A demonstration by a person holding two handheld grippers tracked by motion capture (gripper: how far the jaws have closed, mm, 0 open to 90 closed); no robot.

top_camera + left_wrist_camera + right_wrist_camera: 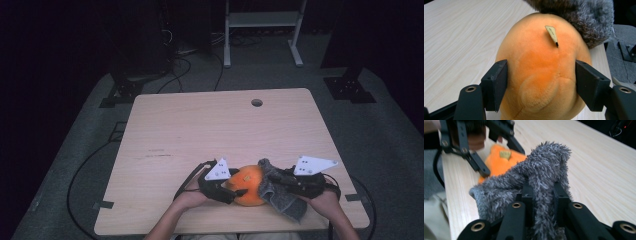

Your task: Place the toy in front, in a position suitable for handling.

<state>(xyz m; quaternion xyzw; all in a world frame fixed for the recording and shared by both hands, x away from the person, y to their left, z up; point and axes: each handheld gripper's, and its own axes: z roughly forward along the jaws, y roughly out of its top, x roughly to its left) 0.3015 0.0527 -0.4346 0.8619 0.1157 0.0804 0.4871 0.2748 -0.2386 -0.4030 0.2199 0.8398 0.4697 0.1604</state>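
My left tool (541,82) clamps the soft, light orange plush (541,70); right tool (543,195) pinches the limp grey cloth (541,170) bunched between its jaws.

Light wood counter (200,135) is sitting on grey carpeted floor (380,130), a round cable hole (256,102) showing near its far edge and faint dark scuff marks (159,154) lying left of centre. An orange plush toy (248,185) is resting directly on the counter close to the near edge, with a grey fuzzy cloth (280,192) lying against its right side and partly draping over the counter's near edge.
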